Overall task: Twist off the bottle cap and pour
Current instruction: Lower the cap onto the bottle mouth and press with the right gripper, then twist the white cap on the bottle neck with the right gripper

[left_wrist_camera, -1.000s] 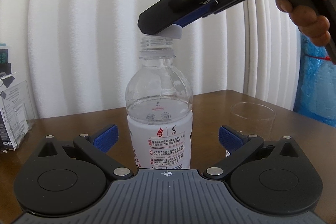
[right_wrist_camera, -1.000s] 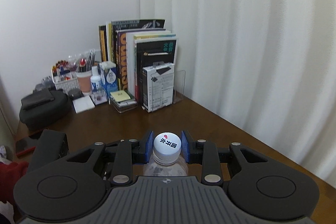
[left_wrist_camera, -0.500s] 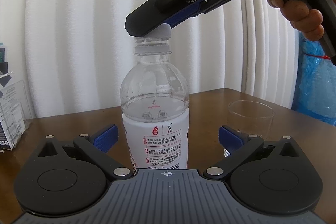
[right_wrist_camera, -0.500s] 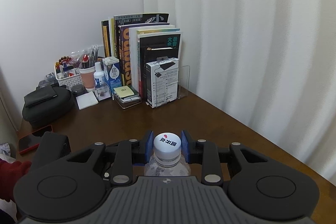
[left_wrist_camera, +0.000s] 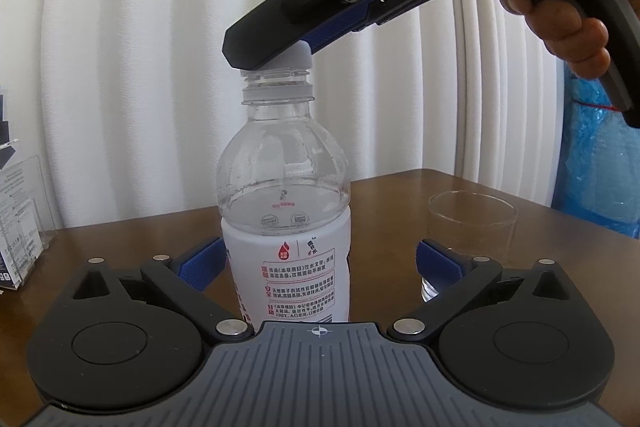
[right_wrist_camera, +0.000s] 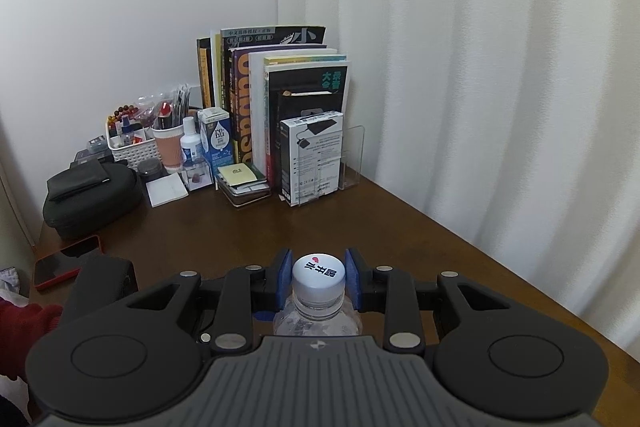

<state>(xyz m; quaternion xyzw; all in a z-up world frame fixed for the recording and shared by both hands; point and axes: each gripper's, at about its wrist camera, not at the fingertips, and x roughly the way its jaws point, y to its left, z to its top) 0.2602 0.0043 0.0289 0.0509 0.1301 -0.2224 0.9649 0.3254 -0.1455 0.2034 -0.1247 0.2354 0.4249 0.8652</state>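
A clear plastic bottle [left_wrist_camera: 286,227] with a white label stands upright on the brown table, between the open fingers of my left gripper [left_wrist_camera: 320,263], which do not clamp it. My right gripper [right_wrist_camera: 319,279] comes from above and is shut on the white cap [right_wrist_camera: 318,273]. In the left wrist view the right gripper [left_wrist_camera: 276,53] holds the cap [left_wrist_camera: 298,55] at the top of the bottle's neck, whose threads show below it. The bottle [right_wrist_camera: 318,319] shows under the cap in the right wrist view.
An empty clear glass [left_wrist_camera: 472,227] stands on the table right of the bottle. Books [right_wrist_camera: 276,99], boxes, a basket of small items [right_wrist_camera: 132,147], a black case [right_wrist_camera: 92,195] and a phone [right_wrist_camera: 64,261] crowd the far corner. White curtains hang behind.
The cap in my right gripper came down from tilted above the neck to sit on the bottle's mouth. The left gripper stays open around the bottle.
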